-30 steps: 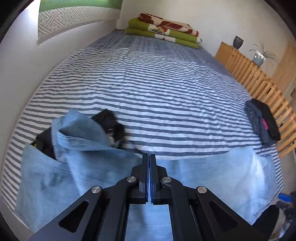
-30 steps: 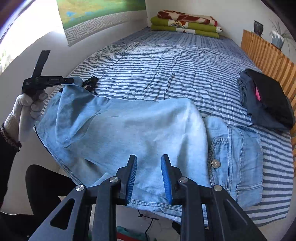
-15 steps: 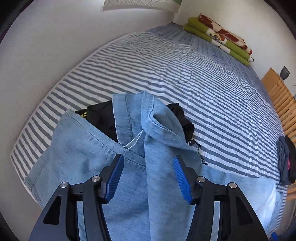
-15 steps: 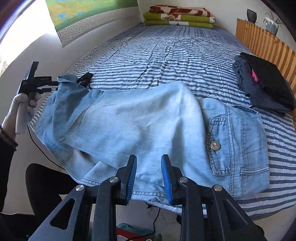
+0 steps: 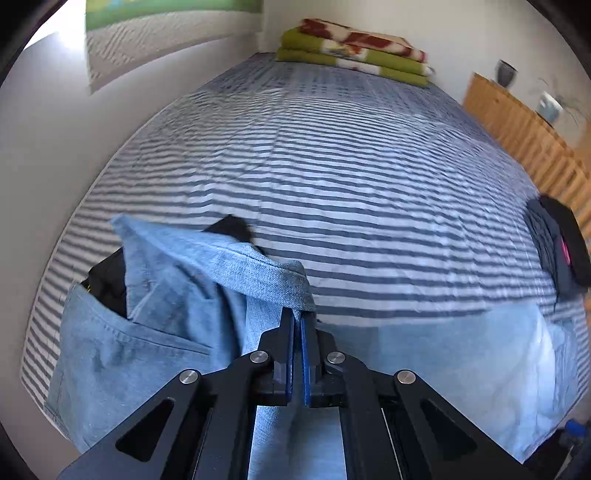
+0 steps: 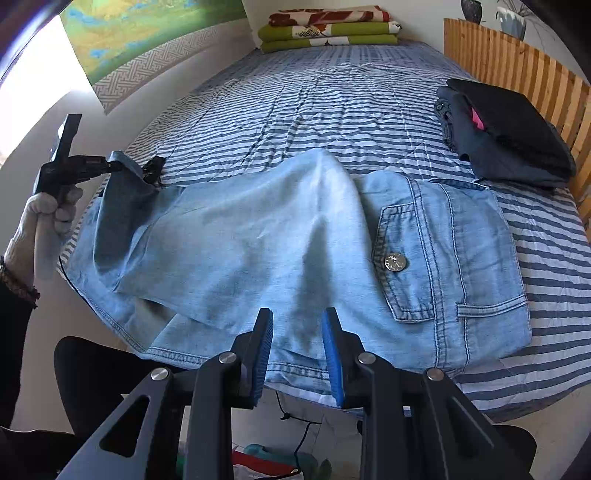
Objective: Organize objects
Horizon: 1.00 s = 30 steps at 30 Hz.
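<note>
A light blue denim shirt (image 6: pixel 258 243) lies spread across the near edge of the striped bed (image 6: pixel 351 92). My left gripper (image 5: pixel 297 317) is shut on a fold of the denim shirt (image 5: pixel 258 273) and lifts it off the bed; it also shows at the left of the right wrist view (image 6: pixel 110 166). A black item (image 5: pixel 107 280) lies partly under the shirt's left end. My right gripper (image 6: pixel 297 325) is open and empty, just above the shirt's near hem. The shirt's chest pocket with a metal button (image 6: pixel 395 262) faces up on the right.
A folded pile of dark clothes (image 6: pixel 506 129) lies at the bed's right side by a wooden slatted rail (image 6: pixel 517 62). Folded green and red blankets (image 6: pixel 328 29) sit at the far end. A wall runs along the left. Cables and clutter lie on the floor below the bed's near edge.
My left gripper, open over the shirt's left end half a second ago, has shut on a fold of denim and raised it. My right gripper moved slightly closer to the hem.
</note>
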Each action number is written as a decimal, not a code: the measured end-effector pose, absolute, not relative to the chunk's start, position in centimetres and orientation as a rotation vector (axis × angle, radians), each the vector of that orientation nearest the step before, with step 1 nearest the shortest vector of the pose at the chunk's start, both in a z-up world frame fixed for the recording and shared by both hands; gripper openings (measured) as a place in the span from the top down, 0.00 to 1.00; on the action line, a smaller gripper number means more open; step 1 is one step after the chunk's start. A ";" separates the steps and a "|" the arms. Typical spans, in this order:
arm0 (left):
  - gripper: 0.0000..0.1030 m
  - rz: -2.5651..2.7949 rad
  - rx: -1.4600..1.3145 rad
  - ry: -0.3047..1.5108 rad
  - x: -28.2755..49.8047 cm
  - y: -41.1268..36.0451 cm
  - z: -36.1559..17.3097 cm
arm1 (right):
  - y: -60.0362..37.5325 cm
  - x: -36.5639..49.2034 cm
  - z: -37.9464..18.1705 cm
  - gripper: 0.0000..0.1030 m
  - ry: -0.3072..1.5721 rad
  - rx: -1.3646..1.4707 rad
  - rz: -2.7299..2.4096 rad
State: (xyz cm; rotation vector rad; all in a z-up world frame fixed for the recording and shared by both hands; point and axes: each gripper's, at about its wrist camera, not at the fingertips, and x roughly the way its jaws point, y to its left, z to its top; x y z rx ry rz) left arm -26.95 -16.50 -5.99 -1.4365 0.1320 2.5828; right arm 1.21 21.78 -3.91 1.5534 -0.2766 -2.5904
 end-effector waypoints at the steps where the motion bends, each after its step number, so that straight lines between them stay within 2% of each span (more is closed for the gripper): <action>1: 0.98 2.543 -1.402 0.220 -25.6 -14.0 -6.0 | 21.9 1.1 -4.0 0.76 -0.282 1.557 -2.588; 3: 0.95 2.425 -1.371 0.355 -23.0 -9.7 -7.1 | 22.0 0.9 -4.3 0.76 -0.289 1.561 -2.583; 6: 0.90 2.233 -1.419 0.461 -20.0 -4.9 -10.0 | 21.8 0.8 -4.5 0.76 -0.290 1.559 -2.570; 9: 0.88 2.159 -1.403 0.471 -17.7 -3.8 -10.6 | 21.5 0.6 -4.5 0.76 -0.265 1.552 -2.564; 11: 0.85 2.143 -1.385 0.406 -16.1 -5.4 -9.6 | 21.1 -0.1 -4.2 0.76 -0.234 1.543 -2.552; 13: 0.77 2.169 -1.365 0.365 -15.0 -8.2 -8.3 | 20.1 -1.4 -3.3 0.76 -0.165 1.496 -2.552; 17: 0.75 2.335 -1.388 0.355 -14.3 -16.1 -6.4 | 15.3 -6.0 -0.4 0.75 -0.019 1.333 -2.511; 19: 0.75 2.411 -1.440 0.327 -15.2 -20.0 -6.6 | 11.7 -9.3 0.4 0.59 0.012 1.273 -2.439; 21: 0.75 2.463 -1.492 0.230 -16.1 -23.4 -6.8 | 8.1 -13.0 0.5 0.55 0.021 1.255 -2.392; 25: 0.75 2.508 -1.525 0.066 -17.0 -27.6 -7.3 | -0.2 -19.5 -1.4 0.55 0.102 1.272 -2.283; 30: 0.75 2.525 -1.508 -0.009 -17.7 -29.5 -7.7 | -7.5 -24.7 -6.8 0.53 0.418 1.374 -2.288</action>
